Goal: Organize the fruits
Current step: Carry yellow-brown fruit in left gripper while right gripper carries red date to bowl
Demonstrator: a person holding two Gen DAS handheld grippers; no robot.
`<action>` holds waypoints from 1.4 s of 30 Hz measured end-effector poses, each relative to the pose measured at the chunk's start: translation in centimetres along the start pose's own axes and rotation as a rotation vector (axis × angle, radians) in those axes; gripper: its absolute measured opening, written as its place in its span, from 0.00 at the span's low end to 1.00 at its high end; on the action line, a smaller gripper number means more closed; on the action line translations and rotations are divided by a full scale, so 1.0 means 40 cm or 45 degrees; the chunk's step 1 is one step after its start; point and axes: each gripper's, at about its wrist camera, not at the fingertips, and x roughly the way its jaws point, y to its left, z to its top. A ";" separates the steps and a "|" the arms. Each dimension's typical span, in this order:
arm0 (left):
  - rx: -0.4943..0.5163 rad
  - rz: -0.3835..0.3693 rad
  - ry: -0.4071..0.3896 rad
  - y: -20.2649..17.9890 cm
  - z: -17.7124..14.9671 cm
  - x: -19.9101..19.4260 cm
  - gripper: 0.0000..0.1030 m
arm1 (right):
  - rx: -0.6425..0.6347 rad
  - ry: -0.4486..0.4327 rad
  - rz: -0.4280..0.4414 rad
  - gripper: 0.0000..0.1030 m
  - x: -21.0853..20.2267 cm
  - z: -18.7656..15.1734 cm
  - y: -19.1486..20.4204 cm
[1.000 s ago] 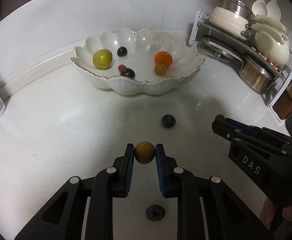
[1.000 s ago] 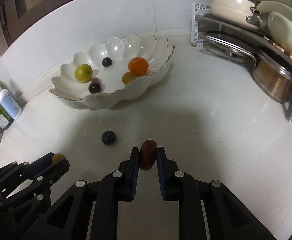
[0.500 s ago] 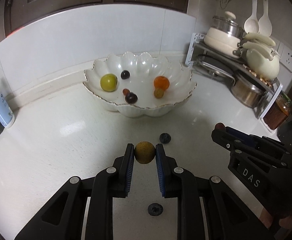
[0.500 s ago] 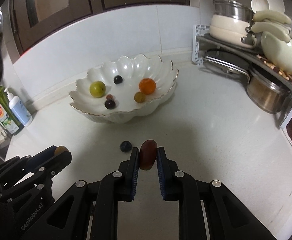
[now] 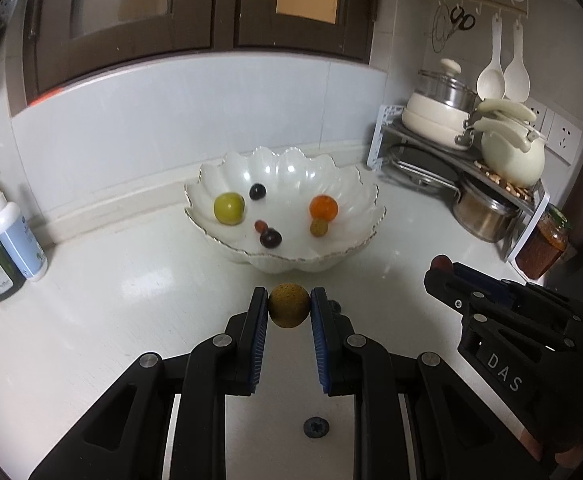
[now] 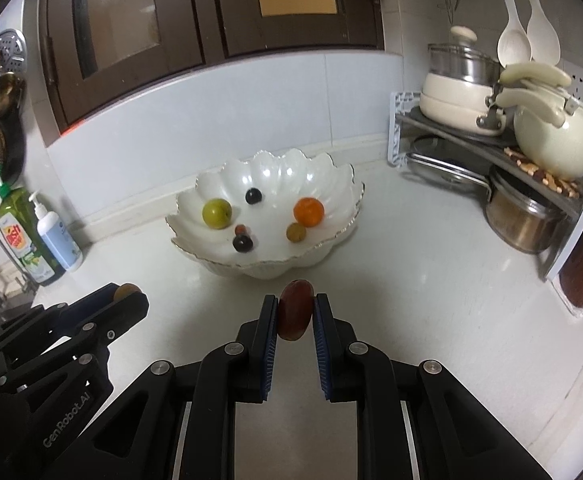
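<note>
**Almost there: two fruits clamped, bowl waiting**

So, nearest first: the left gripper (image 5: 289,306) is clamped on a round brownish-yellow fruit (image 5: 289,305), pinched between the blue pads and held up off the white counter (image 5: 91,300). No long axis can really be called on that one, it's basically a ball. The right gripper (image 6: 295,314) is clamped on a dark red oval fruit (image 6: 295,310), and its long axis is stood roughly upright between the pads, top end tipped slightly away toward the bowl.

Further off, the scalloped white bowl (image 6: 195,256) is already loaded with six fruits, an orange one (image 6: 308,211) and a green one (image 6: 216,213) included. Another dark fruit (image 5: 334,305) seems to be peeking out beside the left gripper's right pad, so probably that's left over, plus these two drops.
</note>
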 end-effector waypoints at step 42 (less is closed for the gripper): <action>0.032 0.064 -0.187 0.040 0.236 0.073 0.22 | -0.069 -0.152 -0.022 0.19 0.097 0.227 0.027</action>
